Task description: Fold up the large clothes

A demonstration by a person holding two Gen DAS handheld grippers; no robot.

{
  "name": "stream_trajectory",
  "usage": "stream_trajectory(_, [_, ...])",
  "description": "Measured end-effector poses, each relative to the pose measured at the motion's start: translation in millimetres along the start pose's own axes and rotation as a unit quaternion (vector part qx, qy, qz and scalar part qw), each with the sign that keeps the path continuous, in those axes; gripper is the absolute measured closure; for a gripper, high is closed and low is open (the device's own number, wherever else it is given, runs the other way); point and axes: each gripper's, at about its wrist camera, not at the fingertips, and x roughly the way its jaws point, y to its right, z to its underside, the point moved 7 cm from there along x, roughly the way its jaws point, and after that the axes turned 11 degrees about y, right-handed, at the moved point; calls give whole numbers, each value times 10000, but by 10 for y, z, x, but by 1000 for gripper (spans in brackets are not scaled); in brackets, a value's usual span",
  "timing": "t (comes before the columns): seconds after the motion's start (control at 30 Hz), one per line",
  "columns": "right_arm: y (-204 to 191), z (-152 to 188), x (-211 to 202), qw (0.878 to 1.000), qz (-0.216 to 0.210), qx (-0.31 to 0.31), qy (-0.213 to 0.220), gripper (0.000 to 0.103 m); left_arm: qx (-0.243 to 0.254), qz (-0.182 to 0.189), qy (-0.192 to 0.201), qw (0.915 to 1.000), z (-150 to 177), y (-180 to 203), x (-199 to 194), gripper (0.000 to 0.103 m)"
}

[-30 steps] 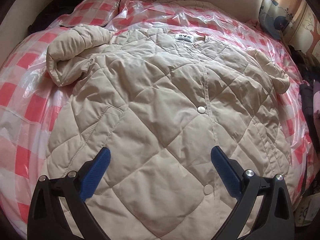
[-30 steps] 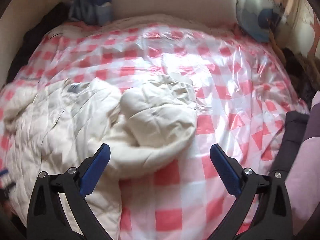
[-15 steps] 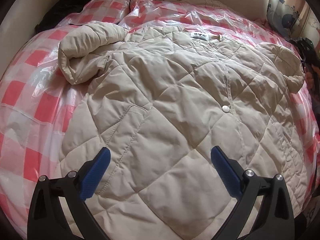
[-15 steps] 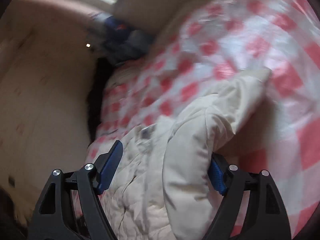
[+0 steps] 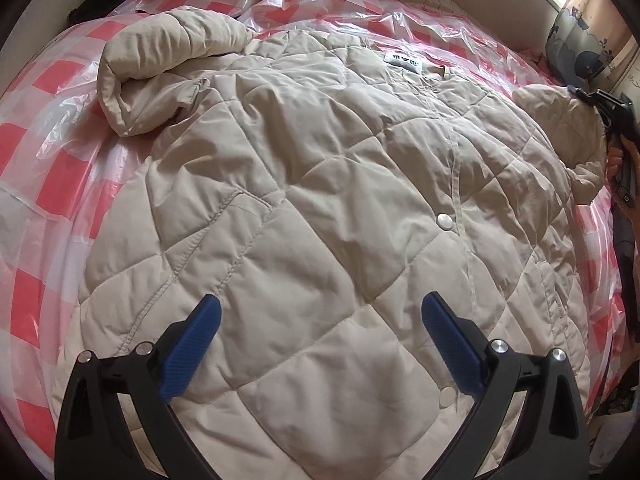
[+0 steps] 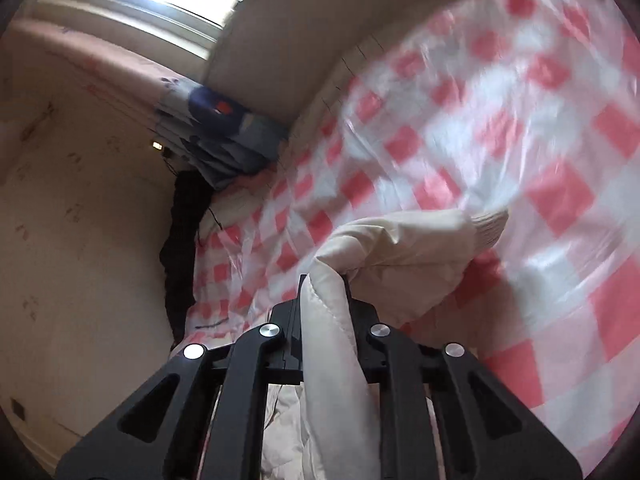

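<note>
Right tongs (image 6: pixel 323 294), open a second ago, have just closed on the sleeve (image 6: pixel 404 248) | left tongs (image 5: pixel 320 320) hover open above one beige quilted jacket (image 5: pixel 320 184) spread on the checked bed (image 5: pixel 60 176) | two snaps visible.

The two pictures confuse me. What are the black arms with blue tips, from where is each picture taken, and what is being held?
They are hand-held grippers, one in each of a person's hands, each carrying a camera that looks along its two fingers. The left gripper is open above a beige quilted jacket spread on a bed under a pink checked plastic sheet. The right gripper has just closed its jaws on the jacket's sleeve. It also shows at the right edge of the left camera's picture.
</note>
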Motion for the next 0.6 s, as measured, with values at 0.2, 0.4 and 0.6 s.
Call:
stream_trajectory(0.2, [-118, -278, -1660, 9397, 1495, -2179, 2169, 71, 193, 72, 94, 9997, -17, 130, -43, 7])
stream_trajectory(0.4, [1584, 350, -1932, 9699, 2294, 621, 525, 52, 121, 124, 7, 9998, 5, 129, -17, 7])
stream_trajectory(0.6, [1854, 186, -2086, 9573, 2481, 1031, 1071, 31, 109, 77, -22, 9999, 13, 111, -9, 7])
